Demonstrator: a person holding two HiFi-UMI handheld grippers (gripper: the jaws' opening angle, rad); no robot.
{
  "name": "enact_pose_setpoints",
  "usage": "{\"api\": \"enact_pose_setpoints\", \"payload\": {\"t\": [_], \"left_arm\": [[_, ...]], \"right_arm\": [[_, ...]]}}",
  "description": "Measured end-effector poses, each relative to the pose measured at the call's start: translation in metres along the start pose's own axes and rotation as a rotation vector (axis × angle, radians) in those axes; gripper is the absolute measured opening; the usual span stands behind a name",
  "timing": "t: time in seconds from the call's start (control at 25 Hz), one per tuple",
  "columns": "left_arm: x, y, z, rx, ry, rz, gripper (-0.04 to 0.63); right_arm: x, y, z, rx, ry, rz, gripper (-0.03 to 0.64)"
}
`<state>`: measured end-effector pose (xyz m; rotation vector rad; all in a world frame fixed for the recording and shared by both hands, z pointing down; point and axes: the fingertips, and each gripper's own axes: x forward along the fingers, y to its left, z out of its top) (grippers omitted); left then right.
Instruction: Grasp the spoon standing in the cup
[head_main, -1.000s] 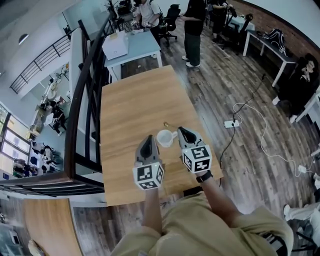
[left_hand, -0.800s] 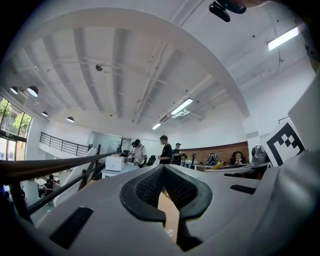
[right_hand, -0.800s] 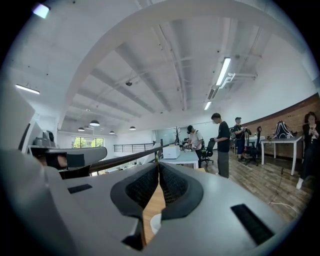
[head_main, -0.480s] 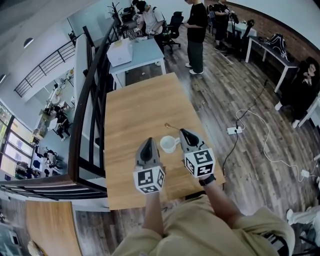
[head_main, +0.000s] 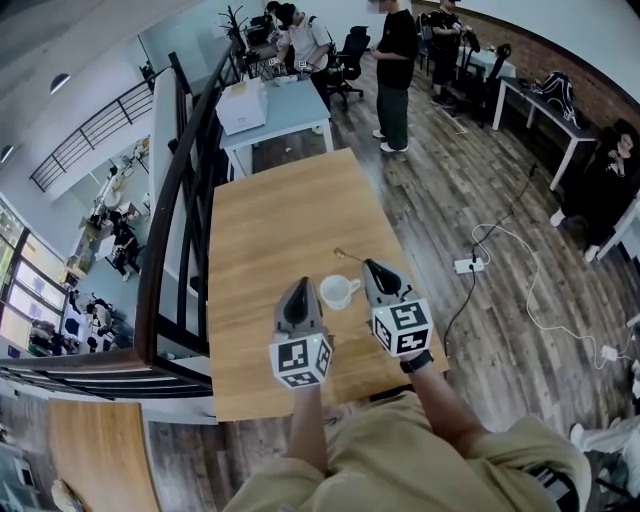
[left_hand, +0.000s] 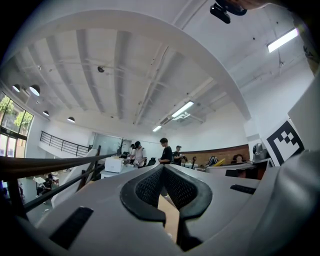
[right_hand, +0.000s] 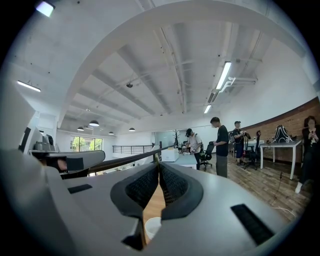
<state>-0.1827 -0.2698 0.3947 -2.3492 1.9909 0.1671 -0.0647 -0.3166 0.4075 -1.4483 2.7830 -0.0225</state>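
Cloth of beige colour covered the person's legs behind both claws, at the nearest edge of the head view. Ahead of it the left claw and the right claw were held side by side over the light brown wooden table, both pointing away from the person. In the left gripper view the left claw had its dark ribbed pads pressed together at the tip, with nothing between them. The right claw was closed in the same way and also empty.

The small white ceramic cup stood upright on the table between the two claws, just ahead and to the right of the left claw's tip and just beside the inner side of the right claw. Its handle pointed toward the right claw. In the right gripper view the cup's rim showed below the closed pads.

The thin golden spoon lay on the table a little beyond the cup, near the right claw's tip; whether it touched the tip I could not tell.

Left of the left claw ran a black metal railing. Far ahead of both claws stood a light blue table with a white box, and a person in black clothes stood near it.
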Motion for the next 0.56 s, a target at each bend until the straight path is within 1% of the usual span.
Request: {"api": "enact_pose_setpoints", "payload": {"t": [0.2,0.56], "left_arm": [[0.004,0.002,0.001,-0.004,-0.005,0.006,0.002],[0.012,0.011,-0.012,-0.022,0.019,0.018,0.002]], "right_arm": [[0.004,0.0,0.002,-0.009,-0.005,0.008,0.018],[0.016,0.0,-0.007,-0.007,0.019,0.017,0.018]]}}
